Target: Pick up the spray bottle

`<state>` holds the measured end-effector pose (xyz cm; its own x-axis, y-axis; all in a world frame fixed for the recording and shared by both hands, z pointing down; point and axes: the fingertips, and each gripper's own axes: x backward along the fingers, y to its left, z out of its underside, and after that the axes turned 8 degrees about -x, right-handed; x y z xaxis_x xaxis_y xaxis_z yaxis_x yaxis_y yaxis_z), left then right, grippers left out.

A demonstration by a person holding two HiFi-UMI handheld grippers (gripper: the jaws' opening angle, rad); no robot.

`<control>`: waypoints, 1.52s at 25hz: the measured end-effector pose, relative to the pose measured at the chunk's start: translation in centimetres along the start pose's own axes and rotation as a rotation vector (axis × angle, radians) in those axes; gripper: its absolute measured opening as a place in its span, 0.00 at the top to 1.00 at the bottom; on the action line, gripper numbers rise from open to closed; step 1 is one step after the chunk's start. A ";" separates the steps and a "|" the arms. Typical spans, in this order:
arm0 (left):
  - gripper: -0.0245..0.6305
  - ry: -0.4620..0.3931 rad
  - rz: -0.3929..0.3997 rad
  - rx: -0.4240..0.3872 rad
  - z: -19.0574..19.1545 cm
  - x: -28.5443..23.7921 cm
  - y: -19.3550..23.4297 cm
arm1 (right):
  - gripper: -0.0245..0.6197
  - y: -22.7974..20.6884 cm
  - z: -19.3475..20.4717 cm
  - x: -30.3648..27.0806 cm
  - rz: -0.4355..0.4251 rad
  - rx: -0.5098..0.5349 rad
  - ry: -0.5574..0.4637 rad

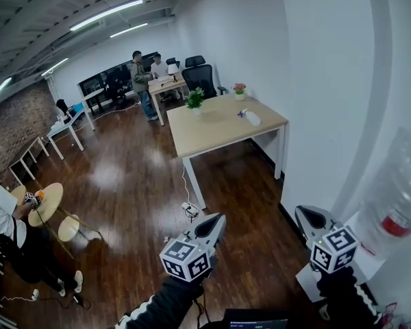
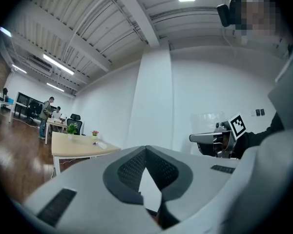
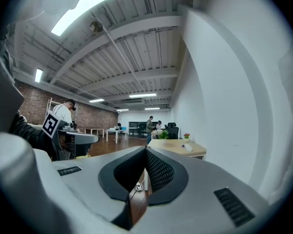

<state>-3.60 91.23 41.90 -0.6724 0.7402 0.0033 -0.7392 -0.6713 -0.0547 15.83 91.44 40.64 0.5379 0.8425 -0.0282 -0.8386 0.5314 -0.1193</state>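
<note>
The spray bottle is a small white thing lying on the light wooden table far ahead, near its right end. It also shows small and distant in the left gripper view as the spray bottle and in the right gripper view as the spray bottle. My left gripper and right gripper are held level over the floor, well short of the table, pointing toward it. Both have their jaws shut with nothing between them; the left gripper and right gripper show tips touching.
A green plant and a small flower pot stand on the table. A white wall column rises at the right, with a water dispenser bottle beside me. A power strip and cable lie on the wooden floor. People stand at far desks and at a round table.
</note>
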 end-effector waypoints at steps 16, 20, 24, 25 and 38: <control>0.96 -0.037 0.147 0.007 -0.3 -18.4 33.6 | 0.94 -6.8 -2.9 -39.1 0.058 0.006 0.060; 0.96 -0.015 0.151 -0.004 0.1 -26.2 41.1 | 0.94 -11.5 -4.7 -48.8 0.044 0.008 0.055; 0.96 0.017 0.135 0.006 0.9 -35.3 47.3 | 0.94 -18.6 -5.3 -57.5 0.029 -0.005 0.072; 0.96 0.017 0.132 -0.004 0.7 -37.6 48.5 | 0.94 -20.5 -5.9 -59.5 0.025 -0.004 0.065; 0.96 0.065 0.083 0.035 -1.9 -69.6 65.3 | 0.94 -47.1 -13.1 -86.3 -0.024 -0.031 0.146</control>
<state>-4.98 -4.06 36.20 -0.7283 0.6823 -0.0642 -0.6828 -0.7304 -0.0169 10.04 -7.49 35.72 0.5663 0.8067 -0.1689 -0.8236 0.5462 -0.1525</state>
